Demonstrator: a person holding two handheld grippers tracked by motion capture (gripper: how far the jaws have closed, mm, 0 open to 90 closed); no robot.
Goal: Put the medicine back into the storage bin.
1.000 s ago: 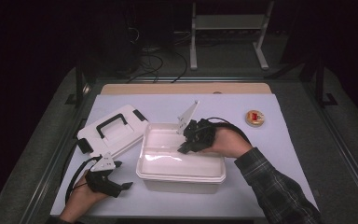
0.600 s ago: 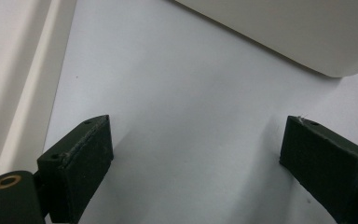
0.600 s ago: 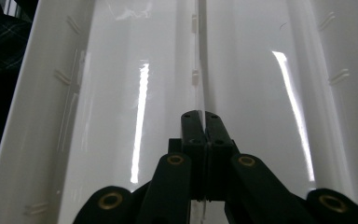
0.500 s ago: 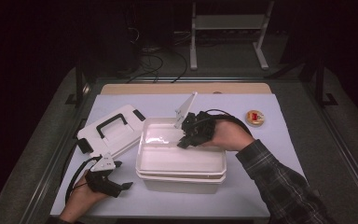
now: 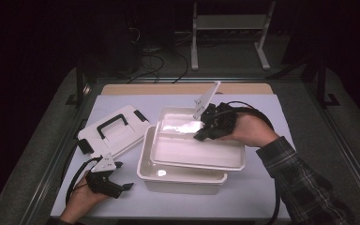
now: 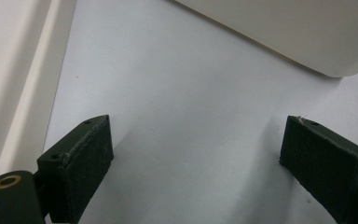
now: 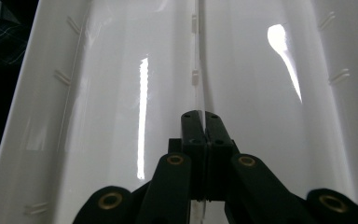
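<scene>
A white inner tray (image 5: 201,157) hangs tilted above the white box base (image 5: 178,180), its far end raised higher. My right gripper (image 5: 200,135) is shut on the tray's thin middle divider (image 7: 199,70); in the right gripper view my right gripper (image 7: 200,116) has its jaws pressed together on that wall. The box's white lid (image 5: 115,133), with a black handle, lies flat to the left of the base. At the front left my left gripper (image 5: 122,187) rests on the table. In its own view my left gripper (image 6: 196,154) stands open over bare table.
A corner of the box base (image 6: 284,32) lies ahead of the left jaws, and the lid's edge (image 6: 9,70) is beside them. A wooden board (image 5: 183,89) borders the pale mat at the back. Metal rails run along both table sides.
My right gripper has risen and drawn back, lifting the inner tray out of the box base and tilting it. The left hand has stayed in place.
</scene>
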